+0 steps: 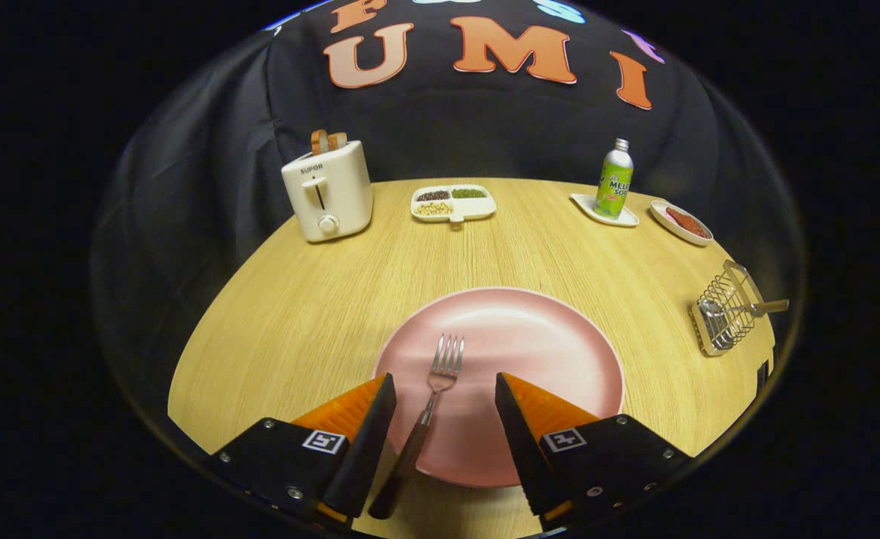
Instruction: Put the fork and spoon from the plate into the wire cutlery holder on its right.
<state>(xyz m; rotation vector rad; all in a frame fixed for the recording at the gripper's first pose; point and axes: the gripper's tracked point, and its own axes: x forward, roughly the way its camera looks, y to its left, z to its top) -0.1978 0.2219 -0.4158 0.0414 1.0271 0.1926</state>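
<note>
Fork [428,408] on plate [559,352], between spread gripper [445,391] fingers, untouched.

A round light-wood table [320,299] stands before the booth's draped black cloth wall [207,150].

Wood-grain counter [320,299] is carrying: pink plate [544,352] at center, toaster [329,191] at 11 o'clock, divided snack tray [453,203] at 12, saucer w/ bottle [604,213] at 1, small dish [681,221] beside it, wire cutlery holder [723,311] at 3.
</note>
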